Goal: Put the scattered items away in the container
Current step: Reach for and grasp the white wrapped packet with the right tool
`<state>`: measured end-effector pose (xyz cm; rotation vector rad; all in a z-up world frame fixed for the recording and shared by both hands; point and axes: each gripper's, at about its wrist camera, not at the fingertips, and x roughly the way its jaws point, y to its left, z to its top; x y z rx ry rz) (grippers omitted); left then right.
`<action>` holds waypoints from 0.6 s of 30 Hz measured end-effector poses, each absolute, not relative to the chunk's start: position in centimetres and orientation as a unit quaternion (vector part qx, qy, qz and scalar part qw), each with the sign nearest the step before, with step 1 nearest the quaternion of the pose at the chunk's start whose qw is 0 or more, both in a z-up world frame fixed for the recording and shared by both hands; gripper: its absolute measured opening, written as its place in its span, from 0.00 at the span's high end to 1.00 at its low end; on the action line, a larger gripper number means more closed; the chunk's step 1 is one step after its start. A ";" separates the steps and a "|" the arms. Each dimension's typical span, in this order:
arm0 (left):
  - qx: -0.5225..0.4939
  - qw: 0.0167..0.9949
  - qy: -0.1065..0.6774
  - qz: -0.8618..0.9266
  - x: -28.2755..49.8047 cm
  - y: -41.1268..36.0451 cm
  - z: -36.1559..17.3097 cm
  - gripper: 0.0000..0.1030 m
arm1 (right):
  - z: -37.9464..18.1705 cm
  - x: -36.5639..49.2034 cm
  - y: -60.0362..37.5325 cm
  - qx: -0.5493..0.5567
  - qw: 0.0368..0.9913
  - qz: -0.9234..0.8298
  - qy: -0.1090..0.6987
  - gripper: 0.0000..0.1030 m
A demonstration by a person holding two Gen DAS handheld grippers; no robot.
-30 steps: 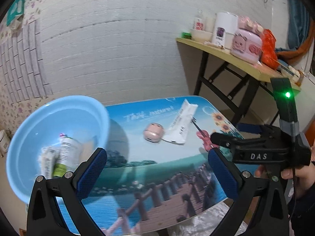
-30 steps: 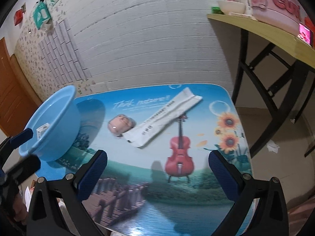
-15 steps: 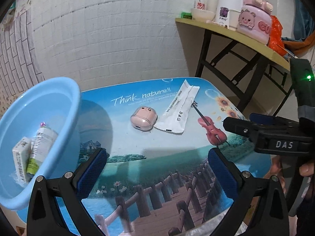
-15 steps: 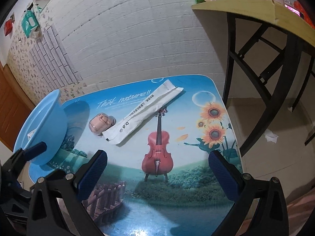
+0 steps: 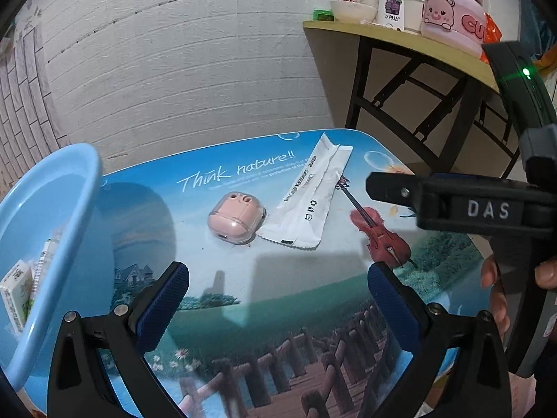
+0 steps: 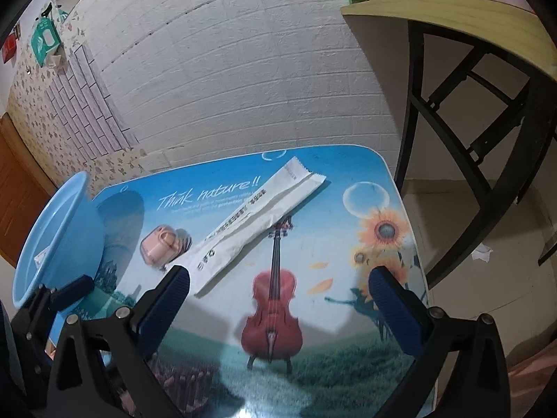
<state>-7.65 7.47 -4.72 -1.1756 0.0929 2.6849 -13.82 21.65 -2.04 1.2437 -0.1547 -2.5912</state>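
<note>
Left wrist view
Left gripper (image 5: 278, 294): jaws spread wide, holding nothing, above the worktop (image 5: 243, 299).
White sachet (image 5: 308, 202): lies flat, long axis running from near-centre to far-right; small print too fine to read.
Pink earbud case (image 5: 236, 221): touching the sachet's near left corner.
Blue basin (image 5: 69, 216): at the left edge, with a small box (image 5: 15, 292) inside.
Writing: "Think nature!!" on the worktop; "DAS" on the right gripper (image 5: 463, 209).

Right wrist view
Right gripper (image 6: 278, 296): jaws wide apart, empty, over the printed violin (image 6: 273, 317).
White sachet (image 6: 257, 219): slants from near-left to far-right.
Blue basin (image 6: 52, 233): far left.
</note>
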 end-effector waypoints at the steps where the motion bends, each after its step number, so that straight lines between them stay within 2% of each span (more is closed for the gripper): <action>1: -0.399 0.105 0.031 0.910 -7.8 7.5 -4.8 0.00 | -2.1 -14.1 21.6 0.429 0.130 -0.892 -0.053 0.00; 18: -0.408 0.095 0.028 0.908 -10.9 6.4 -5.7 0.00 | -3.5 -18.9 18.8 0.454 0.135 -0.880 -0.024 0.00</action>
